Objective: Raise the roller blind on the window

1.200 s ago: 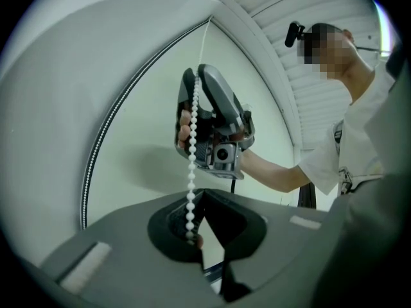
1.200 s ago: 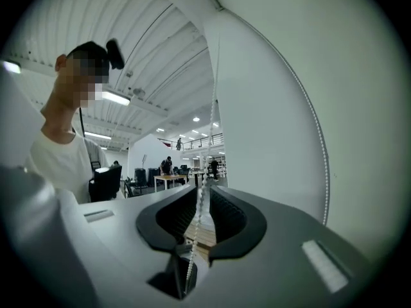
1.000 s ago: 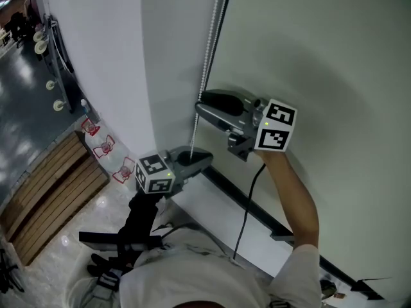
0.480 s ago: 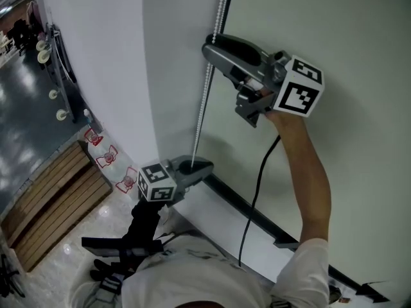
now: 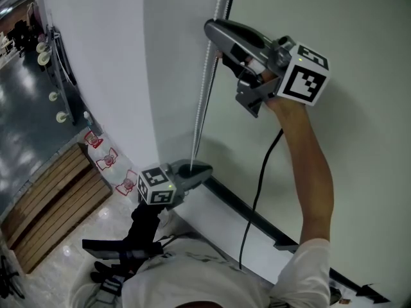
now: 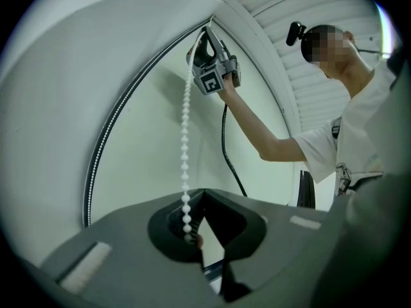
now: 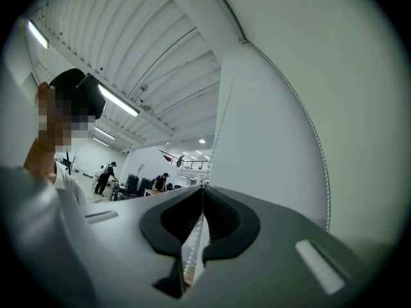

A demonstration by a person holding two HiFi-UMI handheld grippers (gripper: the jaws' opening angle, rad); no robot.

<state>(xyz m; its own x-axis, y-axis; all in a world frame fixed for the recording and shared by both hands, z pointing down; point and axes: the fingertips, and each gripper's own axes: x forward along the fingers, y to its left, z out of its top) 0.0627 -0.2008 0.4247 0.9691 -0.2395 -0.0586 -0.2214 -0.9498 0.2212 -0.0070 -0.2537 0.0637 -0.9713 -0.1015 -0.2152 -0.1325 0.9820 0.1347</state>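
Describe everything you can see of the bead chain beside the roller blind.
The bead chain is a string of small round white beads, plastic by the look. It hangs almost straight down along the edge of the pale blind and looks taut. Two grippers hold it. High up, the right gripper has just been closing its fingers, with the chain between them. Lower down, the left gripper is shut on it. Nothing else touches the stretch between them.
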